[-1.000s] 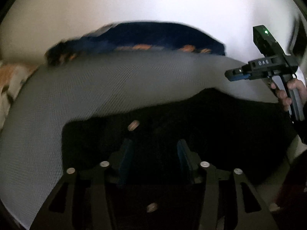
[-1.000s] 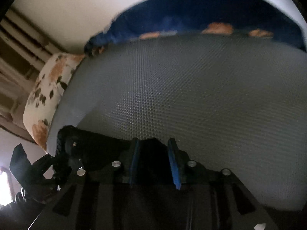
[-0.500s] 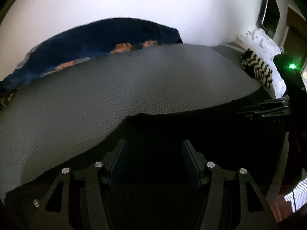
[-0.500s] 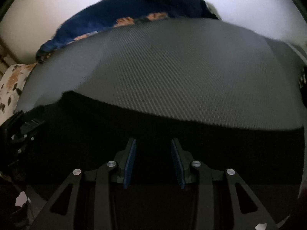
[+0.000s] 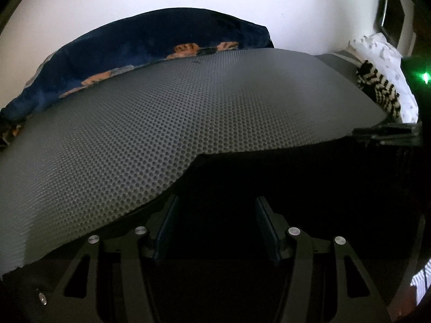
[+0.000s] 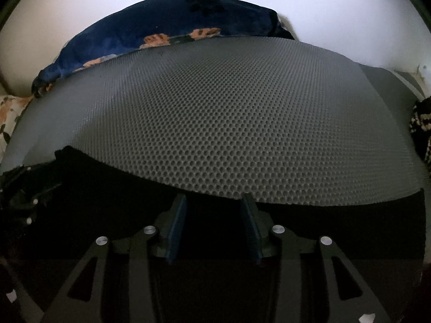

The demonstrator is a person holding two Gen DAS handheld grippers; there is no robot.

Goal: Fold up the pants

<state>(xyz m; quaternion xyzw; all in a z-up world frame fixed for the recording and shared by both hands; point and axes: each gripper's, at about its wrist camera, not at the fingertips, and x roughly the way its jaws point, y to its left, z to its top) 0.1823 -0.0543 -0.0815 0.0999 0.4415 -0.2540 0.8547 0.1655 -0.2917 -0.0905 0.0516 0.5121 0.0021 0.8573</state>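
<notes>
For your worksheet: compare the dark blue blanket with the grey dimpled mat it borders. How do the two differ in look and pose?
The blue blanket is plush, bunched into a mound against the wall, with orange patches; the grey mat is one plain colour, covered in small round dimples, and spread out. The blanket lies at the far side, while the mat reaches the near side, where the black pants overlap it. Both lie on the same bed.
</notes>
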